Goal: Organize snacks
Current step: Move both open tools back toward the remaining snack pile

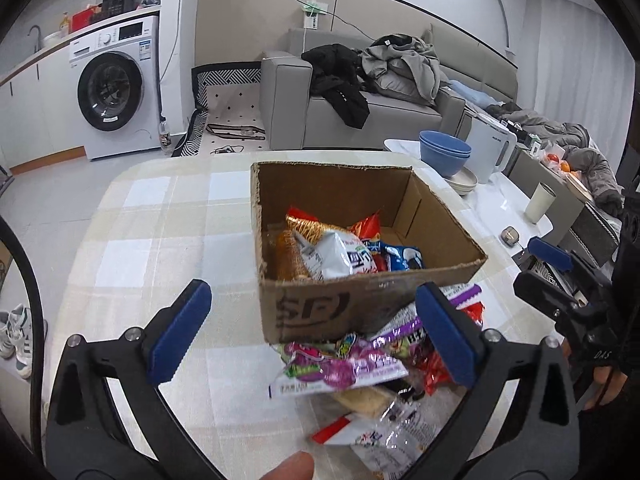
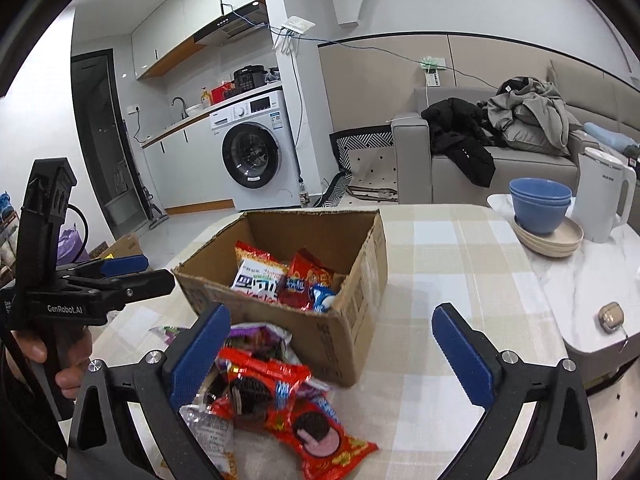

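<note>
Left wrist view, biggest first: table with the checked cloth, and on it the cardboard box, your landmark for everything. Box is open-topped and already part filled; white packet and blue packet lie inside among red ones. Loose snack pile sits on the cloth touching the box's near wall, purple packet on top, a clear-wrapped one nearer you than that. Your left gripper hangs over this pile, jaws spread wide, holding nothing; its right pad overlaps the purple packet's edge, contact not clear. Right wrist view: the same pile in front of the box, with the red cookie packet lying on top. Right gripper is also wide open and empty, left pad just beside the pile, right pad over bare cloth well clear of it. My read: you're at the pick stage, roughly half the snacks boxed. To do it well, take one packet per grab, top layer first. Purple with the left, red cookie with the right. Centre the packet between the pads before closing; right gripper looks offset away from the pile, so shift toward it. Pinch the crimped seam or a flat edge, since the film is likely slippery and puffy. Lift clear of the box's near wall before moving in, or you'll shove the box. Alternate hands so the grippers don't collide over the box.
</note>
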Action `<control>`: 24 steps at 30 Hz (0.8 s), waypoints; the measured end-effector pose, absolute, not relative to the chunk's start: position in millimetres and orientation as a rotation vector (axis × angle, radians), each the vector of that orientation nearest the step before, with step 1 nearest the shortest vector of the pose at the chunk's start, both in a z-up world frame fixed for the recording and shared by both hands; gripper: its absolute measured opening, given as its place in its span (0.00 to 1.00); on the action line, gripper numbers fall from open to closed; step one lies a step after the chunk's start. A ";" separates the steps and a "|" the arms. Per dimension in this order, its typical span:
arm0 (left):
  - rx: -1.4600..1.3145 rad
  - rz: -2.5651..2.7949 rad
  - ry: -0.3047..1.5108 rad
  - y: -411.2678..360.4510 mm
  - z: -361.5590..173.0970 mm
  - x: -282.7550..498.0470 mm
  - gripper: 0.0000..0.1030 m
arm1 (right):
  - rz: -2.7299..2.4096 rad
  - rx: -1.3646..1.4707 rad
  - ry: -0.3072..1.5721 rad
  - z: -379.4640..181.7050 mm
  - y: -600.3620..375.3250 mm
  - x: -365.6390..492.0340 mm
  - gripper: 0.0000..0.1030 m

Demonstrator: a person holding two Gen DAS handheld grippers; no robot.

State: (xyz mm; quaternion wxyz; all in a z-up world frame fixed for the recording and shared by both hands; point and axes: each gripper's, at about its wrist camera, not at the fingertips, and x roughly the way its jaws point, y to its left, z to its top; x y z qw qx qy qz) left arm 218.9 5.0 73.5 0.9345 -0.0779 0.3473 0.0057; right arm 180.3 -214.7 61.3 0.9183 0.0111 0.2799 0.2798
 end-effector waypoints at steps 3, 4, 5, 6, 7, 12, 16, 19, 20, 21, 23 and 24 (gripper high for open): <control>-0.179 0.022 0.712 11.5 71.5 202.7 0.99 | 0.581 0.023 0.585 55.7 -216.8 171.7 1.00; -0.187 0.025 0.713 11.8 70.0 198.5 0.99 | 0.585 0.021 0.588 53.1 -217.7 167.9 1.00; -0.195 0.028 0.715 12.5 68.0 192.7 0.99 | 0.589 0.016 0.591 50.8 -218.1 164.7 1.00; -0.200 0.032 0.719 13.1 66.0 188.5 0.99 | 0.593 0.010 0.594 48.3 -217.7 162.3 1.00; -0.203 0.036 0.724 13.0 64.3 185.2 0.99 | 0.597 0.004 0.597 46.4 -217.1 160.6 1.00; -0.208 0.053 0.759 11.2 49.4 167.5 0.99 | 0.621 -0.007 0.610 37.1 -216.2 152.2 1.00; -0.207 0.057 0.784 4.9 40.0 161.1 0.99 | 0.622 0.018 0.611 30.5 -219.4 148.9 1.00; -0.215 0.051 0.788 -1.1 33.2 155.4 0.99 | 0.620 0.015 0.637 27.6 -219.3 149.5 1.00; -0.221 0.047 0.790 -1.4 31.2 154.0 0.99 | 0.615 0.014 0.637 27.4 -220.0 148.8 1.00; -0.228 0.046 0.794 -2.6 28.3 152.5 0.99 | 0.616 0.016 0.640 27.3 -220.7 149.3 1.00; -0.234 0.040 0.807 -4.7 23.4 151.8 0.99 | 0.617 0.021 0.651 26.8 -221.2 150.1 1.00; -0.235 0.036 0.813 -6.8 20.1 150.7 0.99 | 0.614 0.021 0.656 26.5 -220.9 150.7 1.00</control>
